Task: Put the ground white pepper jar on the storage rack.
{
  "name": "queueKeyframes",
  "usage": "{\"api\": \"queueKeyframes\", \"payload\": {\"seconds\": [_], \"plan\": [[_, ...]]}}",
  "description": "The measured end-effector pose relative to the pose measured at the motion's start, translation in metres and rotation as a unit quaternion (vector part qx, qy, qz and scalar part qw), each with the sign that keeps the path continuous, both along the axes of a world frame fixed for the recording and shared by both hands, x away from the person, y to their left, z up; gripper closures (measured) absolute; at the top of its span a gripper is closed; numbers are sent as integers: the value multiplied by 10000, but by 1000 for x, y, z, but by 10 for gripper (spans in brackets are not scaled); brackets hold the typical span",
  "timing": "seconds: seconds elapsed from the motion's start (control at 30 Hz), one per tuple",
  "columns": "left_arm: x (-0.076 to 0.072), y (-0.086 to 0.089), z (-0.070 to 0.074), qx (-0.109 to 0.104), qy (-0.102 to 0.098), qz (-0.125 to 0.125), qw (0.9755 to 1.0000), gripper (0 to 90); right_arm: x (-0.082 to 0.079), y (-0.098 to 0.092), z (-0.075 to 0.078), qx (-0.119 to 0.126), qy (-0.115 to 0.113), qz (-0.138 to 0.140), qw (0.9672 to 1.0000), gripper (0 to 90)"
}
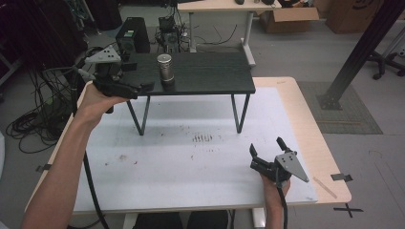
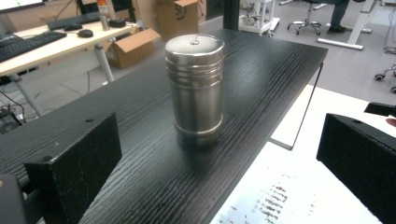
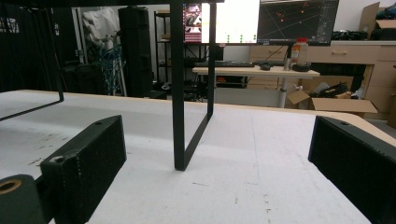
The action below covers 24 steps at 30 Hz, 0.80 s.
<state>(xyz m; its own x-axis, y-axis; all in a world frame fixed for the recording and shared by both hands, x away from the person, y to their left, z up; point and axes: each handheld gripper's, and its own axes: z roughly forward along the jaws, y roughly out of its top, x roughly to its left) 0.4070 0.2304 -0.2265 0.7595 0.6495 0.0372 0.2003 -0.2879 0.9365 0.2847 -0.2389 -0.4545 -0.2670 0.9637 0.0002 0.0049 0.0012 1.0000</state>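
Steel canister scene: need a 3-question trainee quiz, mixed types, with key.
1. True or false: the steel canister lies on its side on the black shelf.
2. Multiple choice: which hand-held gripper is nearest the canister? A) the left hand-held gripper, B) the right hand-held gripper, C) both equally near.
3. Fill in: the right hand-held gripper is low over the white table, and its jaws are ____.

Key
1. False: it stands upright, lid on top.
2. A: the left one is at the shelf's edge with its jaws open towards the canister, not touching it.
3. Open, with nothing between them.
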Motion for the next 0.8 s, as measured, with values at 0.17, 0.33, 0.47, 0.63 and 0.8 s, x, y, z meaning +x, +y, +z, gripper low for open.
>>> {"api": "queueKeyframes", "payload": {"seconds": [0.17, 0.33, 0.47, 0.63, 0.8], "plan": [[-10, 6, -4, -157, -38, -15, 9999, 4, 0, 0, 0, 4, -1, 0, 10000, 39], [-20, 13, -9, -198, -104, 10, 9997, 4, 0, 0, 0, 6, -2, -2, 10000, 39], [-27, 19, -14, -208, -112, 64, 9997, 5, 0, 0, 0, 6, -3, -1, 10000, 39], [-35, 28, -23, -202, -98, 123, 9997, 5, 0, 0, 0, 5, -1, 1, 10000, 39], [-44, 37, -37, -284, -61, 186, 9994, 4, 0, 0, 0, 3, 0, 0, 10000, 39]]}}
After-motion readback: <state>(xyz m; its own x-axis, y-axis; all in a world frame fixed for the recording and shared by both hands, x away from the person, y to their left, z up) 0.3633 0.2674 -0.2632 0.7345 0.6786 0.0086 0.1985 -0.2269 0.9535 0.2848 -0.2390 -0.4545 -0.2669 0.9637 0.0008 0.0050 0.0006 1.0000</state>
